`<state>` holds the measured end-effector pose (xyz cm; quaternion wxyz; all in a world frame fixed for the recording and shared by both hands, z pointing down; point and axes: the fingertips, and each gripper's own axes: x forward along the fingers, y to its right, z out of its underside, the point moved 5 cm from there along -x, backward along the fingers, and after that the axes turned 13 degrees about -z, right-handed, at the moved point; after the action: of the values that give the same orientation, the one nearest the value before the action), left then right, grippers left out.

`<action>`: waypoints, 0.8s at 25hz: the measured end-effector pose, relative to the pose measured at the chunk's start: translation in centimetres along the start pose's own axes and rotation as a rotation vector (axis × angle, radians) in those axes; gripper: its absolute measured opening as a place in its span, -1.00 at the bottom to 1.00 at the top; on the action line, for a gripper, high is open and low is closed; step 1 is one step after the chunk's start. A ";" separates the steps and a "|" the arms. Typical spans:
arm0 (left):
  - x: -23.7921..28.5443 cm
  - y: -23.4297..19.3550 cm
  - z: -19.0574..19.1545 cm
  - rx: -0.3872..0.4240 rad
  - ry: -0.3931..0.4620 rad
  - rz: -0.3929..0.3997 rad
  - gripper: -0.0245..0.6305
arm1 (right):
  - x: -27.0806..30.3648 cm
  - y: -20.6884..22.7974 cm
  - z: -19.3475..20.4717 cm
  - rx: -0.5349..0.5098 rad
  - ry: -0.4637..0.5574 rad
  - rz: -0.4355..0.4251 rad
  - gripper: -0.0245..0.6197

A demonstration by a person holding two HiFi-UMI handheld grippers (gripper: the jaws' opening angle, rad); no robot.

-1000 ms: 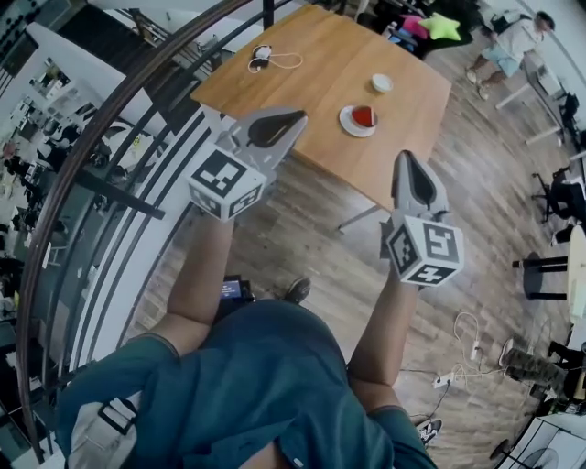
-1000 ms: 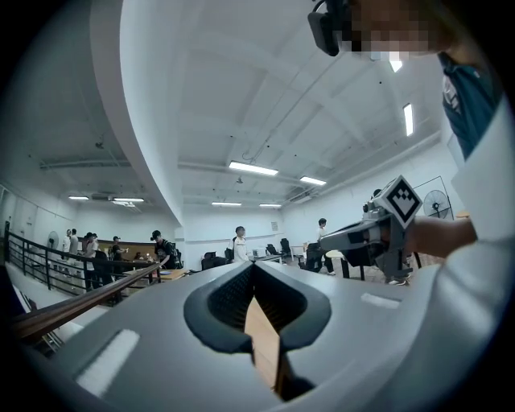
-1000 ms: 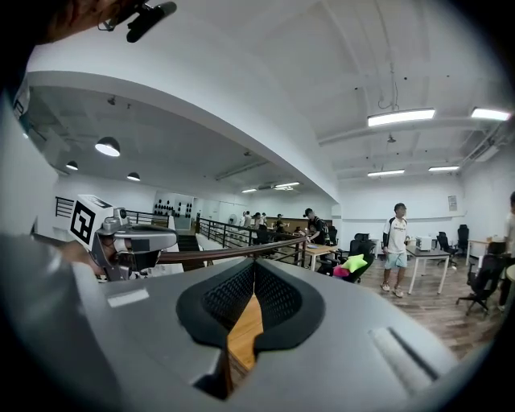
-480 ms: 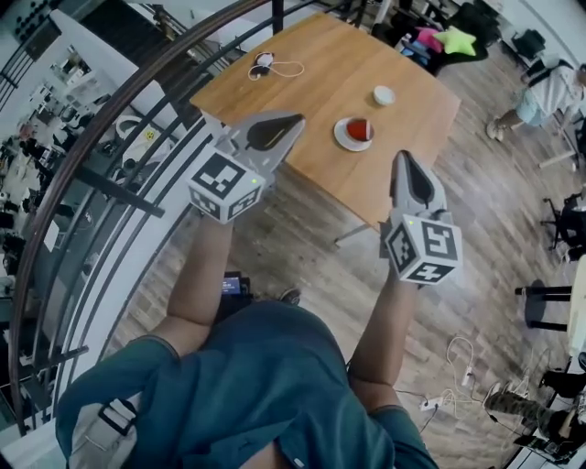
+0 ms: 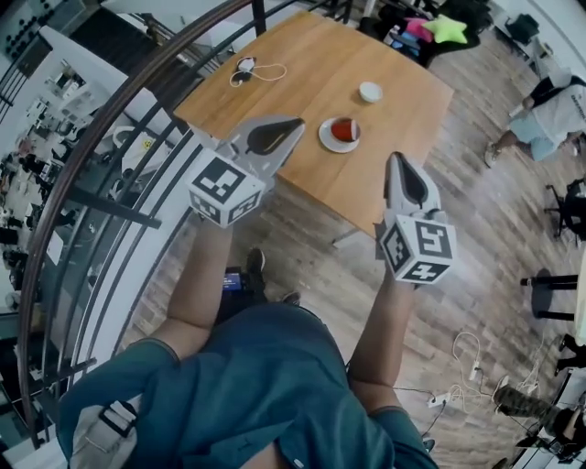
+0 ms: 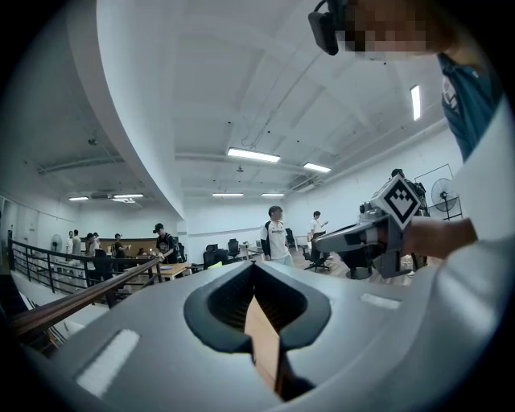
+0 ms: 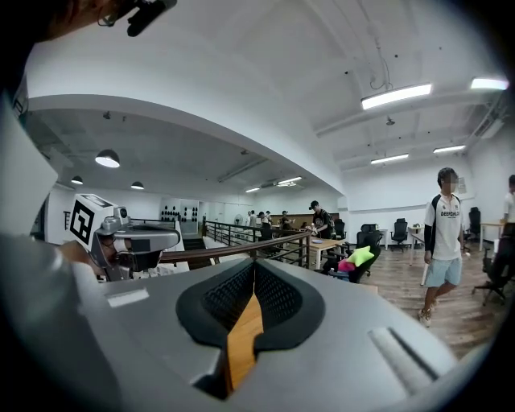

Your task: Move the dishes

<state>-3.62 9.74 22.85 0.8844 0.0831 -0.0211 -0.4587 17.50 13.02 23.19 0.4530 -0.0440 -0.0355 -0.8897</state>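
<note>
On a wooden table (image 5: 302, 78) ahead of me lies a white plate (image 5: 326, 141) with a red dish (image 5: 342, 129) on it. A small white bowl (image 5: 370, 92) sits farther back. My left gripper (image 5: 298, 123) is held up in the air short of the table's near edge, shut and holding nothing. My right gripper (image 5: 396, 158) is level with it on the right, also shut and holding nothing. In the left gripper view the left gripper (image 6: 254, 265) has its jaws meeting at the tips. The right gripper view shows the same for the right gripper (image 7: 254, 263).
A white cable with a small device (image 5: 245, 68) lies at the table's far left. A dark curved railing (image 5: 110, 156) runs along the left. A person (image 5: 549, 101) walks at the right. A green star cushion (image 5: 446, 27) lies beyond the table. Cables (image 5: 467, 353) trail on the wooden floor.
The table and dishes have shifted a little left and nearer in the head view. The person at the right has walked on. Both grippers keep their pose.
</note>
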 end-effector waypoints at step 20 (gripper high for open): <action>15.7 -9.6 2.8 -0.067 0.042 0.230 -0.93 | 11.5 7.8 -0.3 0.033 -0.069 0.229 -0.89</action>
<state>-2.62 -8.83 23.38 0.9337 0.0601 0.0032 -0.3530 17.12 -0.82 24.30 0.5507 -0.0709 -0.0605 -0.8295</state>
